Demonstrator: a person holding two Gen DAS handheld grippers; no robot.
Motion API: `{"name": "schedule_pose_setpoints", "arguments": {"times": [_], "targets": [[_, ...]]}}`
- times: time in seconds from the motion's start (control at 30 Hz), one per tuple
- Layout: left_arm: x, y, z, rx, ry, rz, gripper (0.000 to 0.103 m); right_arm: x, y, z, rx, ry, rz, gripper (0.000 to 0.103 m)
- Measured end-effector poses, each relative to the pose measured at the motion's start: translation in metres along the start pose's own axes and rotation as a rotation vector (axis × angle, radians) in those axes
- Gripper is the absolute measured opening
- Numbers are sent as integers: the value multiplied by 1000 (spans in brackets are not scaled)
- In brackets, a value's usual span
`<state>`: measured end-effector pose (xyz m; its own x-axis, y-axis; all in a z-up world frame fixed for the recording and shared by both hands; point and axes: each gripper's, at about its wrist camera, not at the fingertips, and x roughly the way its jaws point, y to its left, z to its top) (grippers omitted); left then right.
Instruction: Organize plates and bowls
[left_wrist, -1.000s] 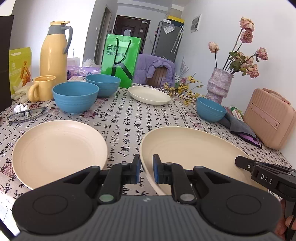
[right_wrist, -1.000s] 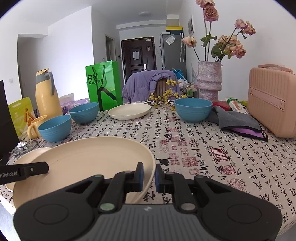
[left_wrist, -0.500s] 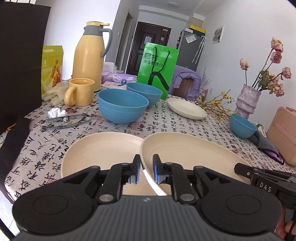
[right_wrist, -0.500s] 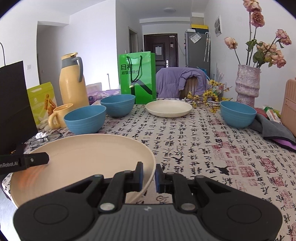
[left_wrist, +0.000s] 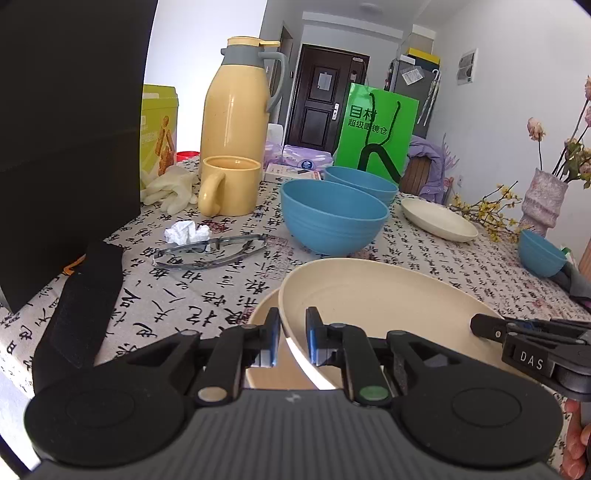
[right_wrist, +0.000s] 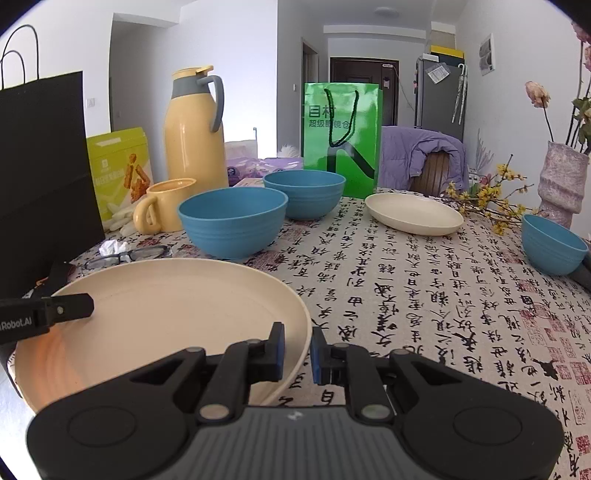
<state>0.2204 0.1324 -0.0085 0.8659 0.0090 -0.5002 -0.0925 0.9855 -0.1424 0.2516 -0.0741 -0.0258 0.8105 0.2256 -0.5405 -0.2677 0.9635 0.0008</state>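
While both units are engaged, the left gripper (left_wrist: 291, 341) is clamped narrow on the near-left rim of the large cream plate (left_wrist: 388, 306), and the right gripper (right_wrist: 297, 349) is clamped narrow on the same plate's near-right rim. Plate is carried between the two, lifted and tilted slightly.

Position: in left wrist view the held plate sits over a second cream plate (left_wrist: 264, 310) lying on the counter (right_wrist: 424, 288); only a sliver of the lower one shows, at left and under the left gripper. Contact between the two cannot be confirmed.

Handling, judged: plate looks stiff, light, prob. moulded plastic or fibre, smooth finish, so rim could slip in the pads if tilted further. Thin raised rim is the only sensible hold; two opposed rim grips as now appear adequate. Breakage risk looks low.

Containers further out:
- near blue bowl (right_wrist: 232, 227): upright; inside not visible.
- rear blue bowl (right_wrist: 304, 197): just behind it, appears empty.
- right-side blue bowl (right_wrist: 554, 243): well apart, contents not visible.
- small cream plate (right_wrist: 413, 214): far centre, empty.
- yellow mug (left_wrist: 229, 184) and yellow jug (left_wrist: 236, 107): contents not visible.

Misc. on counter: glasses (left_wrist: 210, 249), crumpled paper (left_wrist: 186, 232), green bag (right_wrist: 341, 136).
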Motion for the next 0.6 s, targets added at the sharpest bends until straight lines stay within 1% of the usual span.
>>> {"name": "schedule_pose_setpoints", "arguments": {"times": [0.1,0.17,0.23,0.37,0.4,0.43,0.5,0.57,0.6], "targets": [[5,6,-1,27,-3,17,14,14,12,0,-34,11,-1,14],[6,8,-2,45,-11,14,14,20,18,-2,-52,17,-5,14],[8,8,-3,72,-12,4,16,23,21,-5,-82,19,-27,11],[15,9,-7,94,19,0,20,25,23,-8,-108,7,-37,11],[16,10,-9,96,23,2,29,24,22,-8,-108,7,-34,11],[15,11,-9,101,23,0,44,24,22,-8,-107,7,-31,11],[10,13,-10,111,8,17,59,22,18,-7,-96,10,-21,11],[3,13,-9,115,-9,24,59,19,15,-6,-84,7,-16,12],[-1,13,-7,107,-15,20,61,15,13,-6,-76,3,-9,12]]}}
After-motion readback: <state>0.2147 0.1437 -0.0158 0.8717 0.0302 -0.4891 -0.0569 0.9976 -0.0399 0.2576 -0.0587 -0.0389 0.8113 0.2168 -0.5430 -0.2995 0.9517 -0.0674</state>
